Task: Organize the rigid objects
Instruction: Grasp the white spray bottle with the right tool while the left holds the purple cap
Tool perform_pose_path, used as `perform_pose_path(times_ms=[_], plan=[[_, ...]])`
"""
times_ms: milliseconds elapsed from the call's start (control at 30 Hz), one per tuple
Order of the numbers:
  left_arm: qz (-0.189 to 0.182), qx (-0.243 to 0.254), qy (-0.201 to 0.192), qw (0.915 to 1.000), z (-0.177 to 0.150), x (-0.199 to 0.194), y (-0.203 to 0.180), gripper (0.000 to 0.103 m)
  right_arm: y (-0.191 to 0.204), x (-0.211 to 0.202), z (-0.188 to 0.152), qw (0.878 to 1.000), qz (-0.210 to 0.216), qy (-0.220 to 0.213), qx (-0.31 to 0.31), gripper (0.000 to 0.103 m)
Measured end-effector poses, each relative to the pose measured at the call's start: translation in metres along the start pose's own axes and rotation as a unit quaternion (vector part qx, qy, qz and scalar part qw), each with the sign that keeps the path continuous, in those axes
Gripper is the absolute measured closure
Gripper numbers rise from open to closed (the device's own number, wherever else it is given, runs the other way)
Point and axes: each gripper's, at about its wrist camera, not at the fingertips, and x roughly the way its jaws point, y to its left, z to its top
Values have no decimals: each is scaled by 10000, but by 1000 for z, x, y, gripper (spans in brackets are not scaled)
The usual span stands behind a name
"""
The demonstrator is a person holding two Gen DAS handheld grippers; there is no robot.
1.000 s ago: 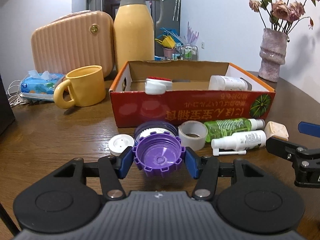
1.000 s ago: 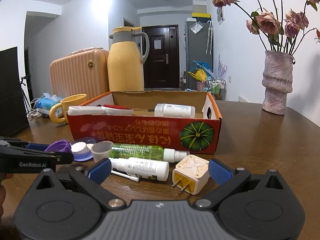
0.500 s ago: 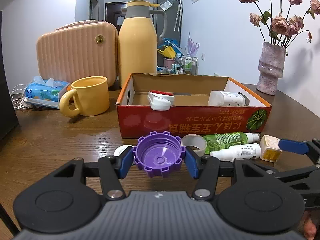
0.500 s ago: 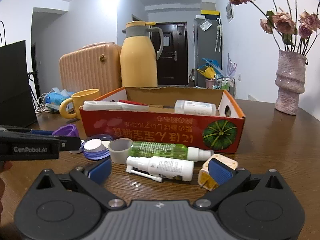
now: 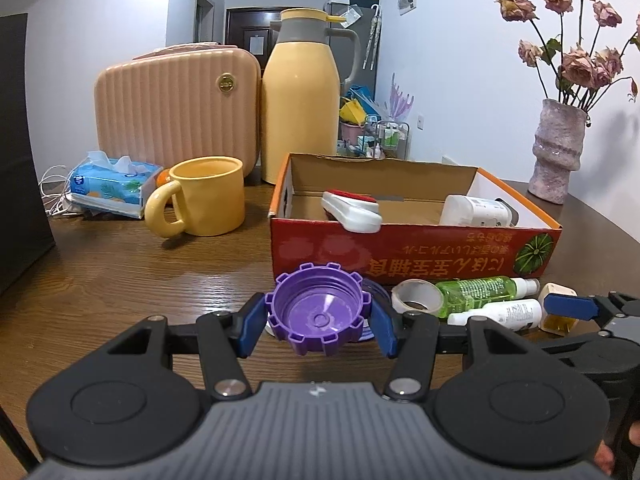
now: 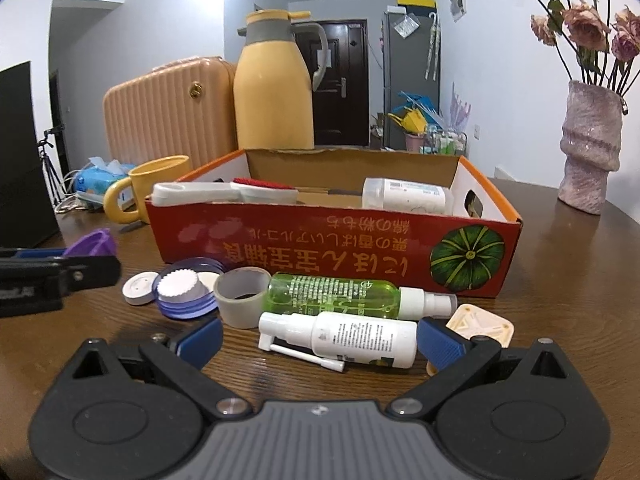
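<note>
While the left gripper [image 5: 319, 324] clamps a purple cap [image 5: 319, 314], the right gripper [image 6: 319, 336] stands spread around a white spray bottle [image 6: 352, 336] on the tabletop [image 6: 560, 280].

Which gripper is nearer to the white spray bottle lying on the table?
Right. The open right gripper has the white spray bottle between its fingers; the left gripper, off to one side, holds the purple cap.

1. Even, bright indoor light from overhead; the white walls look washed out.
2. Soft glare streaks the glossy desk [image 5: 120, 288].
3. Fisheye bending curves the edges, with dark corners.
4. Focus is sharp throughout.
</note>
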Motion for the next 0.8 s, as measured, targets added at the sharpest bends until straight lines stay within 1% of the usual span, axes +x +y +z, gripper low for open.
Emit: perform_pose_path(times_ms=[133,333,533,667,733,800], plan=[[19,-29,-30,10000,1,-1,5,47,1,11,2,9997,-155,154,58,0],[53,-73,-49,9999,2,-2,10,47,-1,25,5,9987,-221,377,253,0],[54,-72,-53,9999,2,-2,11,47,3,34,8,9979,-333,520,193,0],[55,-73,-52,9999,2,-2,11,47,5,42,8,9963,-433,724,168,3],[52,-75,-48,9999,2,-2,12,47,6,42,8,9962,-475,711,136,6],[54,-73,-48,9999,2,-2,12,47,6,41,8,9964,-454,701,137,6]])
